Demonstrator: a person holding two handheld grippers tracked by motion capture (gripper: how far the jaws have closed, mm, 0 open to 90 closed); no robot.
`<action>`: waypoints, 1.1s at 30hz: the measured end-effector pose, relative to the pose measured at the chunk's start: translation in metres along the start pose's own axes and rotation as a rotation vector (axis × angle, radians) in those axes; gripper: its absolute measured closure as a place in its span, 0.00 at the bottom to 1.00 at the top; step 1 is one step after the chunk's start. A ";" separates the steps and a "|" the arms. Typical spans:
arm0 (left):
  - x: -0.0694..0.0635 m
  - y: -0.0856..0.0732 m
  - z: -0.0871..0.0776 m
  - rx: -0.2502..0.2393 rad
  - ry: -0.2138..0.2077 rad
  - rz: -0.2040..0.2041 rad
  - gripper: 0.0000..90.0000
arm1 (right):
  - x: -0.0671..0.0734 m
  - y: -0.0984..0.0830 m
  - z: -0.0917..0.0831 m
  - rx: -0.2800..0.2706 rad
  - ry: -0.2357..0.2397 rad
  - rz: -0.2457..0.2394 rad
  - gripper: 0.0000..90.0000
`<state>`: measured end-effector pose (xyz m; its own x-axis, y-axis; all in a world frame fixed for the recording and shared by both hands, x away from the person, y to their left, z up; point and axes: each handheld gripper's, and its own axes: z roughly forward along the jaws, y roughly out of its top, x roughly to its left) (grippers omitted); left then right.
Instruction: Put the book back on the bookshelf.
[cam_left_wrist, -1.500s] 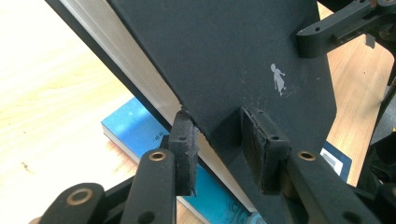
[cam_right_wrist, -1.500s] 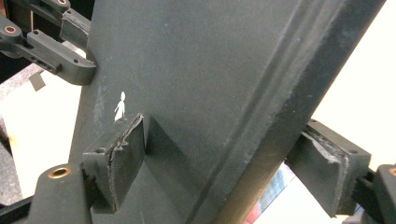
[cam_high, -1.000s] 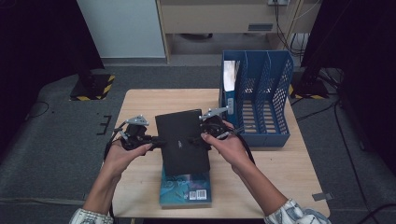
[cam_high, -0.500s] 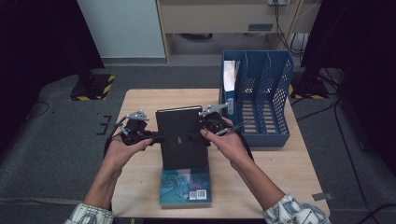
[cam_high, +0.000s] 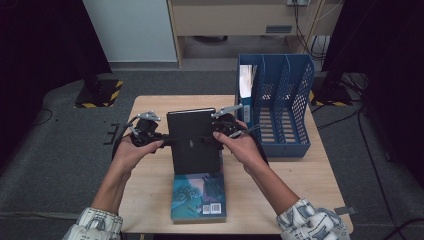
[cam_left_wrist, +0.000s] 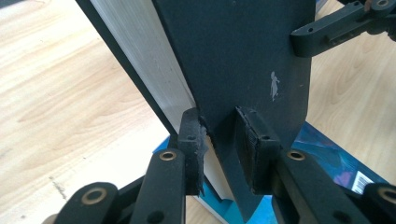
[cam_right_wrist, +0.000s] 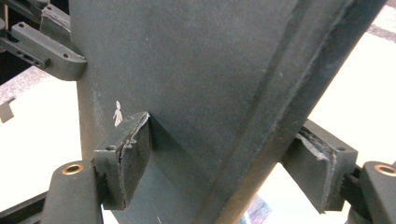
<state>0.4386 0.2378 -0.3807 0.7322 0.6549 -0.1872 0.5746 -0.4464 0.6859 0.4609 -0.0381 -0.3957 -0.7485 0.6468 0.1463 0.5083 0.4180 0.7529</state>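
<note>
A black hardcover book (cam_high: 192, 142) stands nearly upright over the middle of the wooden table (cam_high: 310, 175), held from both sides. My left gripper (cam_high: 161, 140) is shut on its left edge; in the left gripper view the pads (cam_left_wrist: 254, 149) pinch the cover and pages of the black book (cam_left_wrist: 233, 56). My right gripper (cam_high: 210, 137) is shut on the right edge, and in the right gripper view its pads (cam_right_wrist: 126, 158) clamp the spine side of the book (cam_right_wrist: 196, 70). A blue-covered book (cam_high: 199, 197) lies flat below, near the front edge.
A blue slotted file rack (cam_high: 280, 110) stands at the table's back right, with a thin printed item (cam_high: 245, 82) in its leftmost slot. Bare wood lies left of the books and at the front right. Dark floor surrounds the table.
The black book has been tipped up from a lean to nearly upright and carried a little away from the person. Both grippers kept their hold on it.
</note>
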 end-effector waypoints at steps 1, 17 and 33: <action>0.000 0.002 0.000 -0.006 0.007 0.000 0.80 | -0.001 0.001 0.000 -0.002 -0.004 0.000 0.29; -0.023 -0.014 -0.010 -0.040 0.007 0.050 0.80 | 0.016 -0.010 -0.017 -0.037 -0.040 -0.100 0.30; -0.052 -0.035 -0.019 -0.059 0.006 0.069 0.79 | 0.041 -0.012 -0.038 -0.071 0.032 -0.187 0.17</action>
<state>0.3739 0.2309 -0.3818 0.7670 0.6275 -0.1343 0.5003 -0.4536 0.7375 0.4078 -0.0412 -0.3743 -0.8406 0.5414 0.0188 0.3286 0.4819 0.8123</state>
